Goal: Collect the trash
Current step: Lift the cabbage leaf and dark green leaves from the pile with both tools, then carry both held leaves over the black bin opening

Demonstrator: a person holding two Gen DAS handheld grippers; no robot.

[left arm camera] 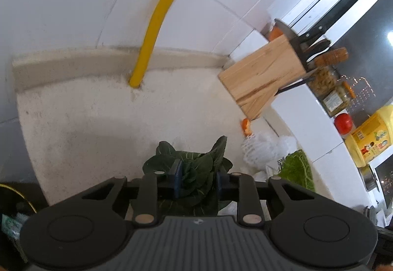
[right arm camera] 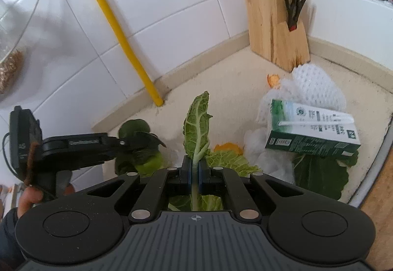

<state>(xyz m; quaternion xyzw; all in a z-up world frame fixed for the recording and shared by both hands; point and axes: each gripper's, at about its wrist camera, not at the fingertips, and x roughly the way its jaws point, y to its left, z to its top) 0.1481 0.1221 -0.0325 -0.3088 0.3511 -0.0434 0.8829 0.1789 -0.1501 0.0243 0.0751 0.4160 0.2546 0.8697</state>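
Pinching a pale green cabbage leaf (right arm camera: 197,123) by its stalk: right hand-held gripper (right arm camera: 194,167), pads pressed together on the stalk, leaf standing upright beyond the fingertips. Left hand-held gripper (left arm camera: 197,178) partly apart around dark green leaves (left arm camera: 194,167); pad contact uncertain, cannot tell if gripped. Beyond and right of the right hand-held gripper, on the speckled surface (right arm camera: 233,79): green-and-white carton (right arm camera: 312,130) lying on white foam netting (right arm camera: 314,84), orange peel (right arm camera: 227,148), more leaves. Wooden knife block (right arm camera: 275,25) farther back against the tiled wall, yellow pipe (right arm camera: 118,27) to its left.
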